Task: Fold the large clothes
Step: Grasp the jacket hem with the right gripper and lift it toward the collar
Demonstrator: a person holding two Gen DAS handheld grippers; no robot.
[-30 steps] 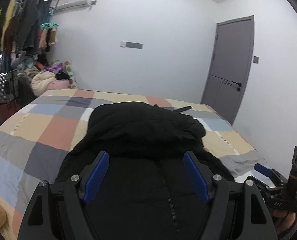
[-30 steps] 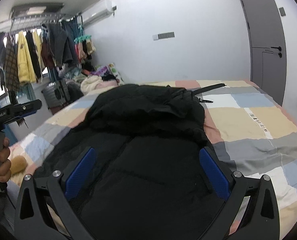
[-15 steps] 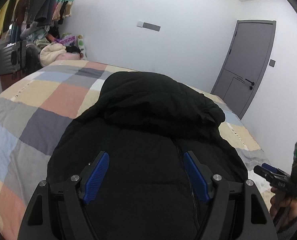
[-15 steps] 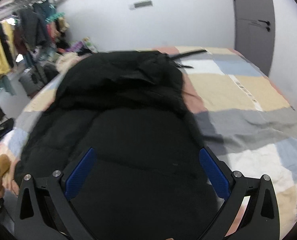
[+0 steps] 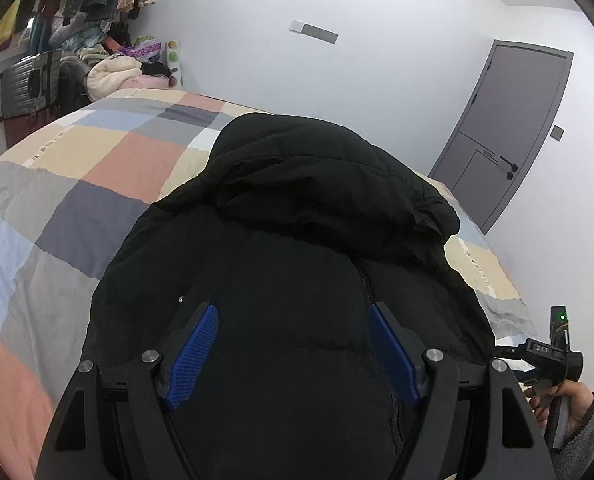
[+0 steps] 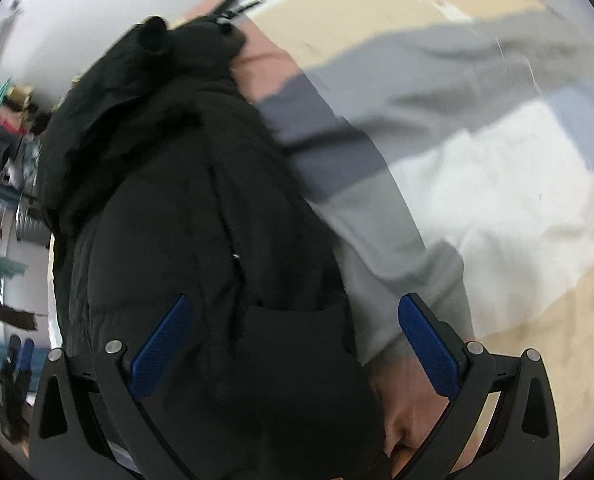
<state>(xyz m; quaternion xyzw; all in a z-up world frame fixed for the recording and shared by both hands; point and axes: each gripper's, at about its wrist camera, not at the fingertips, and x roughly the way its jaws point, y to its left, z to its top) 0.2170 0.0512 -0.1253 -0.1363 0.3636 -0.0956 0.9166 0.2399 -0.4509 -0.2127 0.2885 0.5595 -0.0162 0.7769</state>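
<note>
Jaws of both grippers gape wide and empty over the black jacket (image 5: 297,248) on the bed (image 5: 77,184).

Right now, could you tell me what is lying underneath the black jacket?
The black jacket lies on a bed covered by a patchwork quilt of grey, peach, blue and beige squares. Whatever sits directly beneath the jacket is covered by it and cannot be seen.

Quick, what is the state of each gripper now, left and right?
Left gripper: open, holding nothing, over the black jacket.
Right gripper: open, holding nothing, at the jacket's edge on the bed.
</note>
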